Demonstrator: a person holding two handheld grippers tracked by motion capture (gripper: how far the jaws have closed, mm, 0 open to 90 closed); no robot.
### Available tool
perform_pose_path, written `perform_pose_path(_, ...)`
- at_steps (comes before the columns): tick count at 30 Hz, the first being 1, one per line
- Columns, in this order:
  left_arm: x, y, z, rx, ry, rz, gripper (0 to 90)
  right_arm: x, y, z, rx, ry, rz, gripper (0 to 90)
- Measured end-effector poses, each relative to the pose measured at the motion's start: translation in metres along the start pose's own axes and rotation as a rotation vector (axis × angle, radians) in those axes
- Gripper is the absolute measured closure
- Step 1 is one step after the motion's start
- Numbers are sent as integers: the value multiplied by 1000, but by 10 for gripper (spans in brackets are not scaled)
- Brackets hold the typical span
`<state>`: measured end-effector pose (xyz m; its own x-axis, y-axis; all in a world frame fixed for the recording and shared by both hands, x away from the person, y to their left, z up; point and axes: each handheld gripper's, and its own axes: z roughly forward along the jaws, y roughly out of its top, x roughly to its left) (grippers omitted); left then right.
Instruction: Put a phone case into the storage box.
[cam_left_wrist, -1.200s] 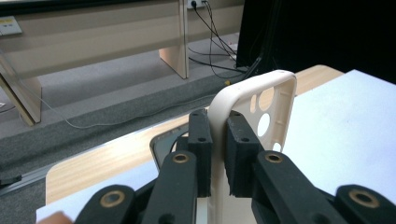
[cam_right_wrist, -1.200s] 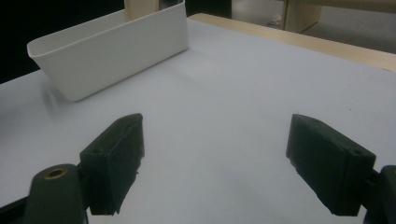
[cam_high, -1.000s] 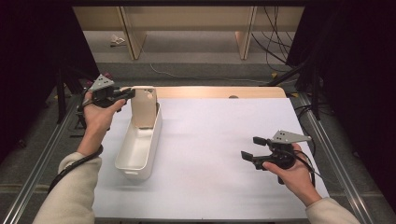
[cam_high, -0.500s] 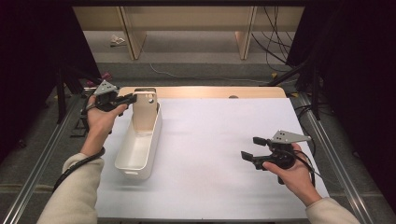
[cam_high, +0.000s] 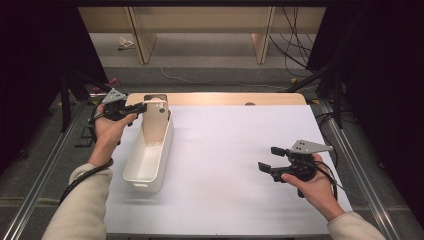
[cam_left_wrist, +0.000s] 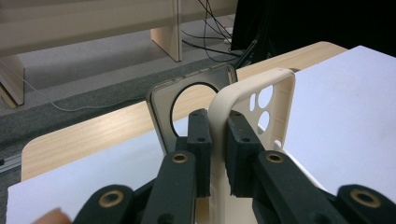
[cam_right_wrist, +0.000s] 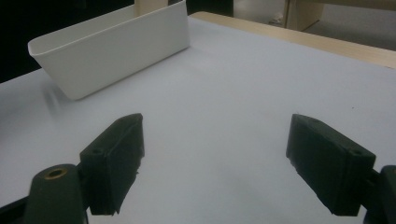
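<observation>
High view showed the left tool (cam_high: 141, 107) at the far left of the desk (cam_high: 235, 165), clamped on a beige phone case (cam_high: 155, 122) that stood upright in the far end of a long white bin (cam_high: 150, 157). From the left gripper view the grip was plain: the two black pads pressed from either side on one side rim of the beige phone case (cam_left_wrist: 254, 107), whose camera cut-outs faced right, so the left tool (cam_left_wrist: 218, 154) was nearly closed on that thin edge. Just behind it stood a second, darker phone case (cam_left_wrist: 196, 88) with a large round opening; whether the two cases touched could not be told. The lower end of the beige case appeared to sit inside the bin, though its contact with the bin floor was hidden by the bin wall.

The right tool (cam_high: 272, 159) hovered above the bare white desk on the near right, well apart from the bin, holding nothing. In the right gripper view its jaws stood wide over the bare white desk (cam_right_wrist: 224, 107), with the white bin (cam_right_wrist: 112, 46) farther off.

Judged from this, the sorting of cases into the bin seemed well along: the beige case was down in the bin but not yet let go. What seemed left was to open the left tool, leave the case standing or leaning there, and draw the hand clear. The right tool appeared idle.
</observation>
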<state>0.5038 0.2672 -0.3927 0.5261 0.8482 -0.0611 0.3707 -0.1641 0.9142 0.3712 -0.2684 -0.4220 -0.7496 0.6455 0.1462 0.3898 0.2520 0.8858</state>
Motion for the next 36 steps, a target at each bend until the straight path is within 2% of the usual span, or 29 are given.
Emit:
perform_pose_path(7, 2, 0, 3, 10, 10, 9, 799, 0, 0, 0, 0, 0, -1, 200)
perform_pose_path(19, 4, 5, 7, 47, 57, 44, 762, 0, 0, 0, 0, 0, -2, 200)
perform_pose_path(36, 0, 15, 19, 109, 121, 138, 737, 0, 0, 1, 2, 4, -3, 200)
